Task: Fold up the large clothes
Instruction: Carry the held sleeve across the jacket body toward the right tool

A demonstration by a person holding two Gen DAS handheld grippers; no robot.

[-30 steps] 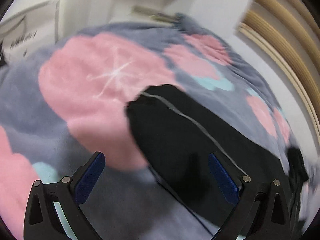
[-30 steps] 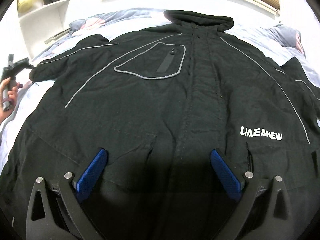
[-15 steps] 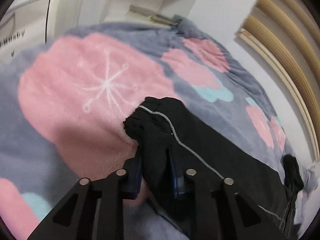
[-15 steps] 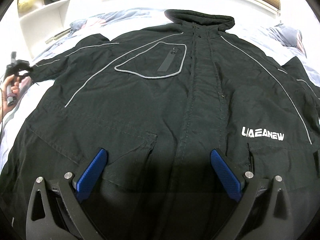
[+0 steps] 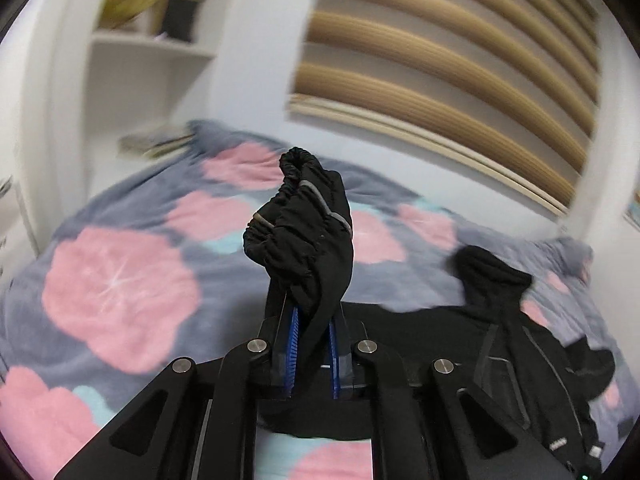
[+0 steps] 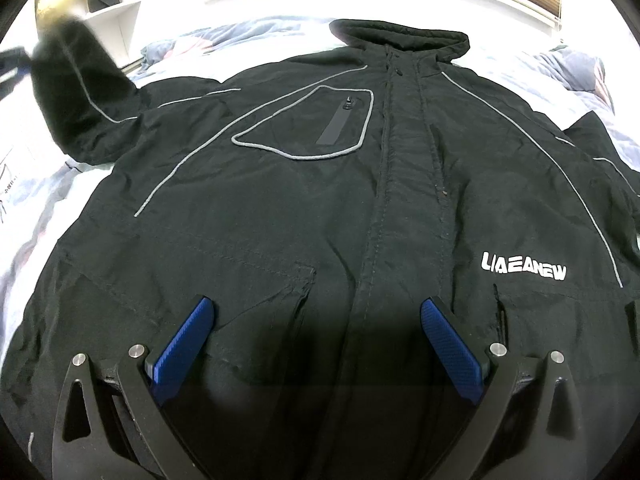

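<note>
**Left sleeve lifted by its cuff, ready to swing in over the jacket's chest**

Nearest the left-hand camera, the left gripper (image 5: 312, 344) has its jaws pinched narrow on the black cuff (image 5: 298, 216), which bunches up above the blue pads (image 5: 293, 340) and stands clear of the blanket (image 5: 120, 280). From the jaws the sleeve (image 6: 80, 92) runs back to the shoulder of the jacket (image 6: 320, 208), so its long axis points toward the jacket's body, which lies to the right of this gripper with its collar (image 5: 492, 276) the farthest part. The fold, as I judge it, turns on that line: the cuff has to travel along it, over the chest pocket (image 6: 308, 124) and toward the zip placket (image 6: 404, 184).

The right gripper (image 6: 316, 344) hovers low over the jacket's hem with its jaws wide and nothing between them; the jacket lies flat, front up, collar away from it. The left one is clearly the nearer to the sleeve; the right is well apart from it.

Against half a second ago, the cuff was gripped but lying on the blanket; now it is raised, and the left-hand camera has tilted up to take in the shelf (image 5: 148, 46) and the wooden slats (image 5: 440, 80) beyond the bed. A second ago the jaws stood open above the cuff. In the right-hand view the sleeve, then flat out to the side of the jacket, now rears up blurred at the far left. The right gripper has not visibly shifted.
</note>
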